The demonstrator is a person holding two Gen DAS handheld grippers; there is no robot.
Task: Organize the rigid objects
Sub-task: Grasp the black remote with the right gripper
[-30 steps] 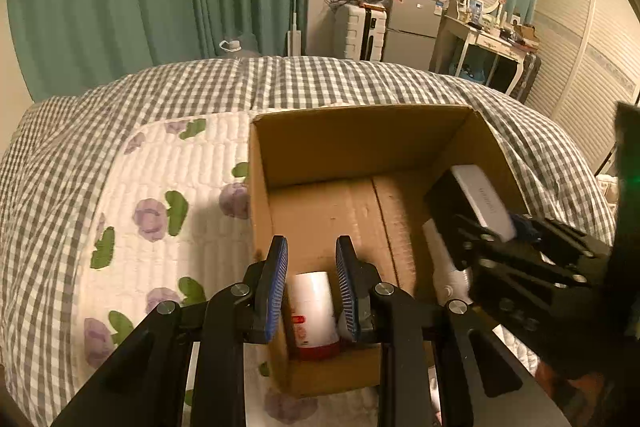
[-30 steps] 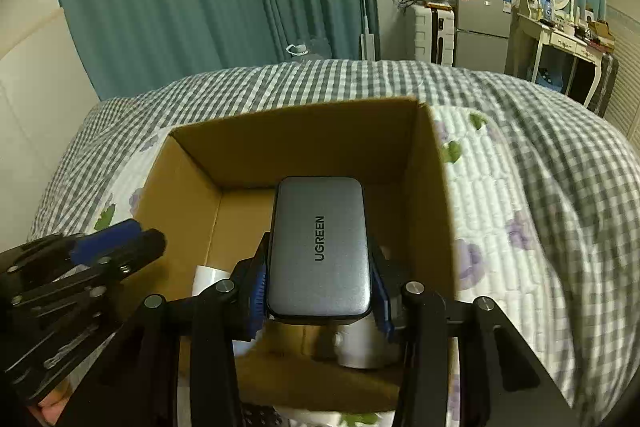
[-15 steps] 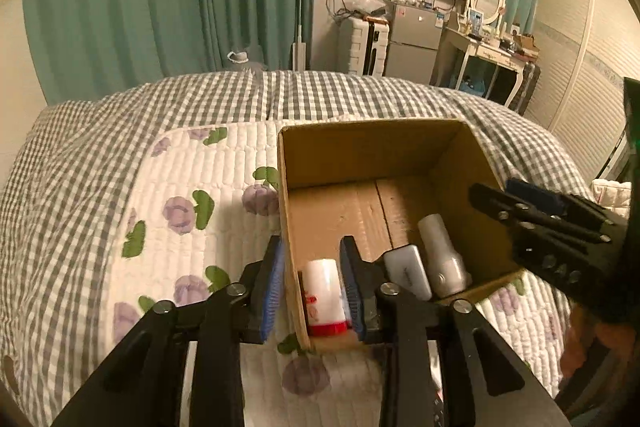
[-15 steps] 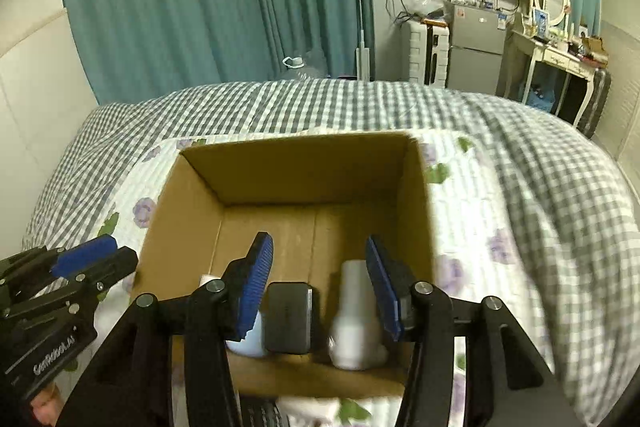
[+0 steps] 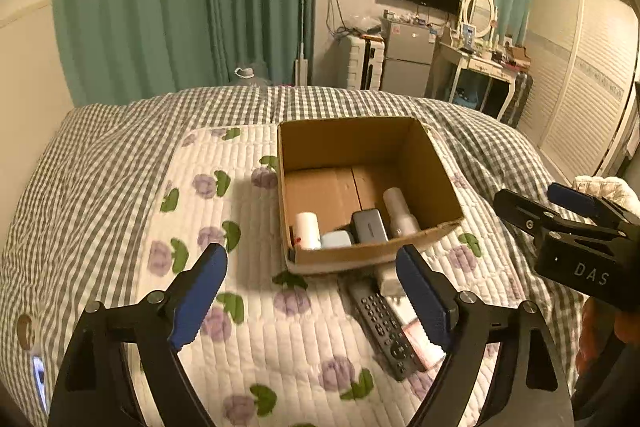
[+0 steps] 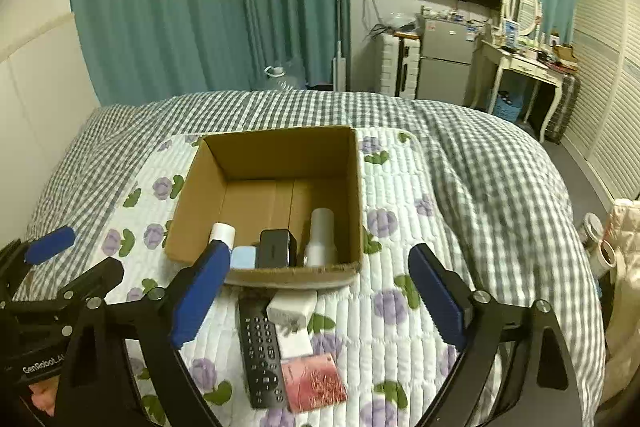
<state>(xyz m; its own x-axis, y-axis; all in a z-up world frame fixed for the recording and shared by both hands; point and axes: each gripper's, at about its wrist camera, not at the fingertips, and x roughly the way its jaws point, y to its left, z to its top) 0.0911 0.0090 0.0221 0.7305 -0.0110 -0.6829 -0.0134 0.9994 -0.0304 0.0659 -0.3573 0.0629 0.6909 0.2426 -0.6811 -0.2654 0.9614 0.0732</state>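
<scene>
both grippers, left gripper and right gripper, hover with jaws wide and empty above the bed, facing the cardboard box; remote control awaits sorting.

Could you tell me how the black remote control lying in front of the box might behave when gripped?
The remote control looks rigid and flat, so it probably won't roll. Being long and narrow, it may pivot if pinched near one end. The soft quilt beneath could give.

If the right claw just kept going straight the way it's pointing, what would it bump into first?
Probably the near wall of the open brown cardboard box, which sits centred ahead of the open right claw. The white rectangular block and black remote control lie lower on the quilt, likely beneath its path; depth is uncertain.
</scene>
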